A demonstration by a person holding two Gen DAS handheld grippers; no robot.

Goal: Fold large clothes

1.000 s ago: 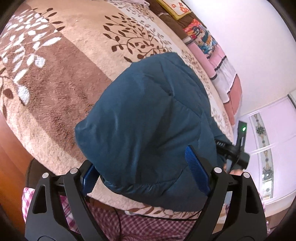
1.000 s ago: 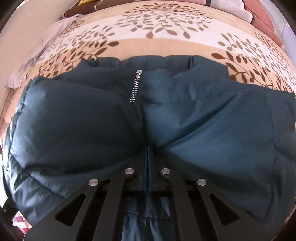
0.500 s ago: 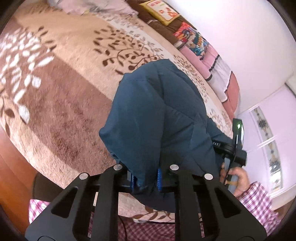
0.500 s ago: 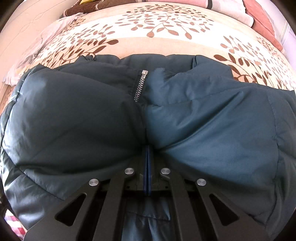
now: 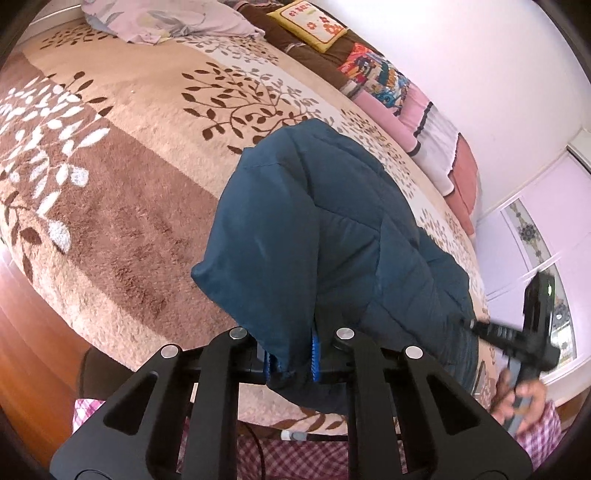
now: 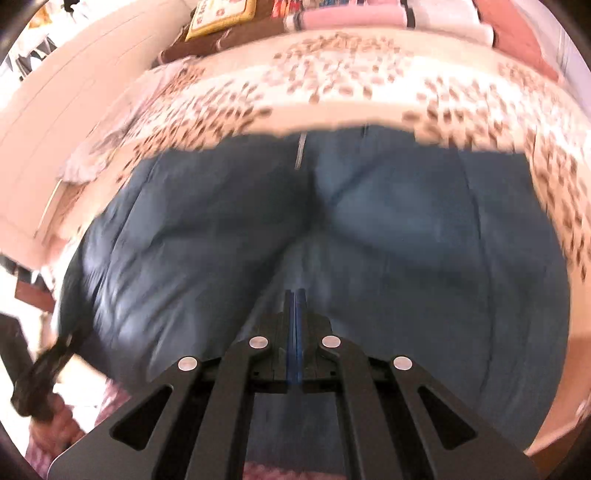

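Left wrist view: left tongs, blue pads drawn close, pinching a bunched fold at the near edge of the teal puffer jacket. Jacket raised in a quilted hump above the bed, spread with a plush brown-and-cream leaf-patterned blanket. Near the bed's foot, right tongs seen from the side, gripped by the person's right hand in a pink checked sleeve; blurred. Along the far wall, a row of folded bedding and a yellow cushion; lilac pillow at the top left.

Right wrist view (motion-blurred): right tongs, blue pads pressed together, clamped on the jacket's near hem. Jacket lying broad across the blanket, silver zipper running up its middle toward the far edge. Left tongs a dark blur at lower left.
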